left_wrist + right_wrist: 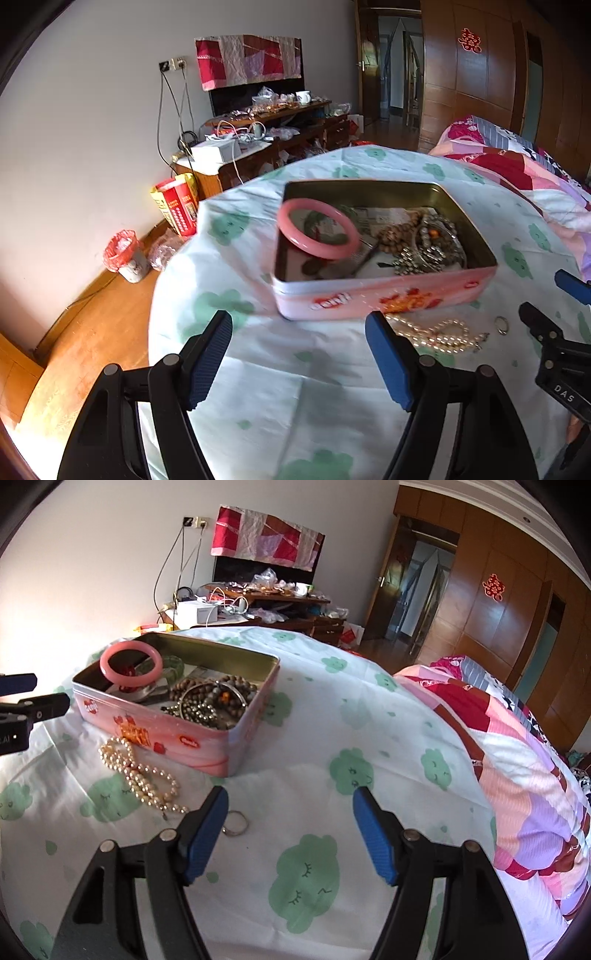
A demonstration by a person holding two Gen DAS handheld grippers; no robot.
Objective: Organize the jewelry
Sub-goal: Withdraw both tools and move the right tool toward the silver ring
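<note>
1. At the far left, the left gripper point(299, 354) hangs over the sheet short of the tin, its blue fingers point(208, 360) spread wide with nothing between them.
2. The pink bangle point(318, 233) looks to be in mid-air or perched at the tin's left end; it is blurred and I cannot tell which. It looks rigid, smooth and likely brittle, so I'd pinch it across the band and gently, since the polish may slip.
3. The pink tin point(384, 291) sits open on the bed sheet point(303, 406). Inside it lie wooden beads point(400, 230) and a heap of metal beaded bracelets point(432, 247).
4. Just in front of the tin, touching or nearly touching its wall, the pearl necklace point(142, 775) lies in loose loops. It is limp and will sag, so gathering a bunched section should lift more than a single strand.
5. The small silver ring point(235, 823) lies on the sheet right beside the right gripper's left finger. It is light, hard and thin, lying flat on soft cloth; a grip across its rim seems best.
6. The right gripper point(290, 834) is likewise spread wide and holding nothing.
7. The right view shows a green bangle point(173, 666) in the tin and the folded quilt point(517, 775). The left view hides that bangle, but shows the floor and a bin point(125, 256).
</note>
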